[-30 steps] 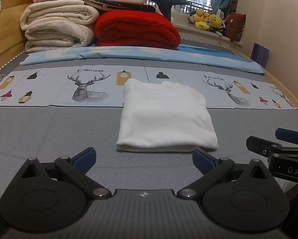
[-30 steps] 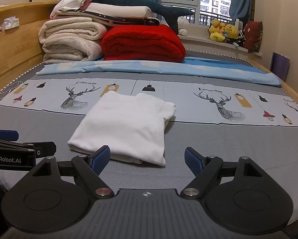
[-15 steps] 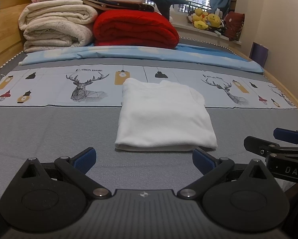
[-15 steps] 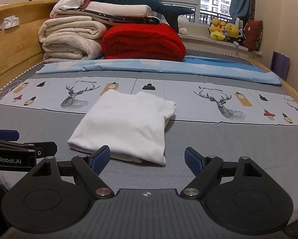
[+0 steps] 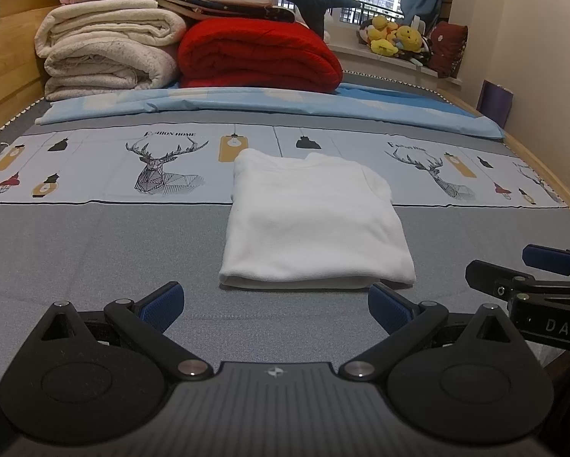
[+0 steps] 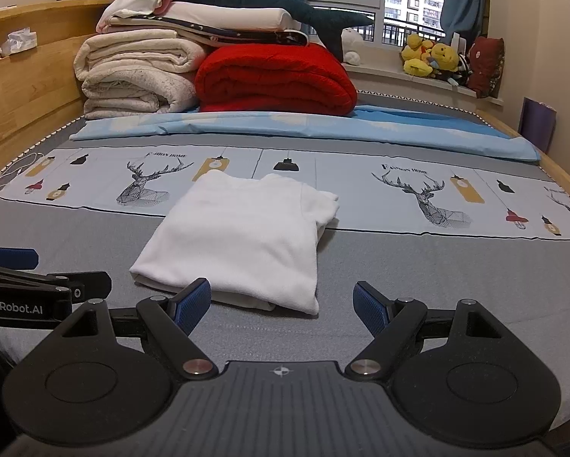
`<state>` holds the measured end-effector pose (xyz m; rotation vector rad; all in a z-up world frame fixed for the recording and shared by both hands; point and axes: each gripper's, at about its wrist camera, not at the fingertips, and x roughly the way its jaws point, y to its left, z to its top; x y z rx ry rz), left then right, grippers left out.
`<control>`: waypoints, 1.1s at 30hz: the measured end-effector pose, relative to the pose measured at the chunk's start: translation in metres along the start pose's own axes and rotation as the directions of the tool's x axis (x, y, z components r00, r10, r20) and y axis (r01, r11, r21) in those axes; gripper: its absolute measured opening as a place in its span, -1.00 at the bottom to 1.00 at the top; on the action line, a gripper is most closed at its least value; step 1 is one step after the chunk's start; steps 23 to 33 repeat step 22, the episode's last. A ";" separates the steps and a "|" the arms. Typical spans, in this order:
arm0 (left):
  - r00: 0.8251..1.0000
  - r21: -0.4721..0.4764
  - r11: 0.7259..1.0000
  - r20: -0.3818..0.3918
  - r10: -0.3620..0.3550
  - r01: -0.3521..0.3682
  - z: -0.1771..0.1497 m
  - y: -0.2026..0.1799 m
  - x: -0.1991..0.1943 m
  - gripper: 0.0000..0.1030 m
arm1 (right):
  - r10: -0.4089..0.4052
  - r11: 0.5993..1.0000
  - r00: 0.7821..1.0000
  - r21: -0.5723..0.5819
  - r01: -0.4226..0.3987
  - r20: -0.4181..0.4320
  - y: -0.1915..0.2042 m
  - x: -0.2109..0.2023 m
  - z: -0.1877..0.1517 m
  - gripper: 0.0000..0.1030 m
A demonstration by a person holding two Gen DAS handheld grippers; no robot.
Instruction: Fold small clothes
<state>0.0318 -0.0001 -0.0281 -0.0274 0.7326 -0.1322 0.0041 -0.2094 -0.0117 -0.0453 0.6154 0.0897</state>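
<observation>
A white garment [image 5: 311,221] lies folded into a neat rectangle on the grey bed cover, straight ahead in the left wrist view. It shows left of centre in the right wrist view [image 6: 247,240]. My left gripper [image 5: 275,304] is open and empty, just short of the garment's near edge. My right gripper [image 6: 283,306] is open and empty, near the garment's near right corner. Each gripper shows at the edge of the other's view: the right one [image 5: 536,270] and the left one [image 6: 37,270].
A red quilt [image 5: 258,57], cream blankets [image 5: 106,53] and other folded bedding are stacked at the head of the bed. A blue sheet [image 5: 269,104] lies across behind the garment. A wooden bed rail [image 5: 3,64] runs along the left. Plush toys [image 5: 395,38] sit on the windowsill.
Both grippers stayed open and almost still. The views shifted very slightly; the garment has not moved.
</observation>
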 end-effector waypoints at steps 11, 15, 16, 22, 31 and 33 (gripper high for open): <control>1.000 0.003 1.000 0.000 -0.007 0.007 0.000 0.002 -0.001 0.99 | 0.010 1.000 1.000 0.001 -0.010 0.003 -0.003 -0.002 0.000 0.61; 1.000 0.008 1.000 0.000 -0.012 0.012 -0.001 0.002 -0.001 0.99 | 0.011 1.000 1.000 0.000 -0.011 0.003 -0.003 -0.003 0.000 0.61; 1.000 0.008 1.000 0.000 -0.013 0.013 0.000 0.002 -0.001 0.99 | 0.011 1.000 1.000 0.000 -0.011 0.004 -0.003 -0.002 0.000 0.61; 1.000 0.009 1.000 0.009 -0.011 0.011 0.000 0.002 -0.002 0.99 | 0.011 1.000 1.000 0.000 -0.011 0.003 -0.003 -0.003 0.000 0.61; 1.000 0.009 1.000 0.009 -0.011 0.011 0.000 0.002 -0.002 0.99 | 0.011 1.000 1.000 0.000 -0.011 0.003 -0.003 -0.003 0.000 0.61; 1.000 0.009 1.000 0.009 -0.011 0.011 0.000 0.002 -0.002 0.99 | 0.011 1.000 1.000 0.000 -0.011 0.003 -0.003 -0.003 0.000 0.61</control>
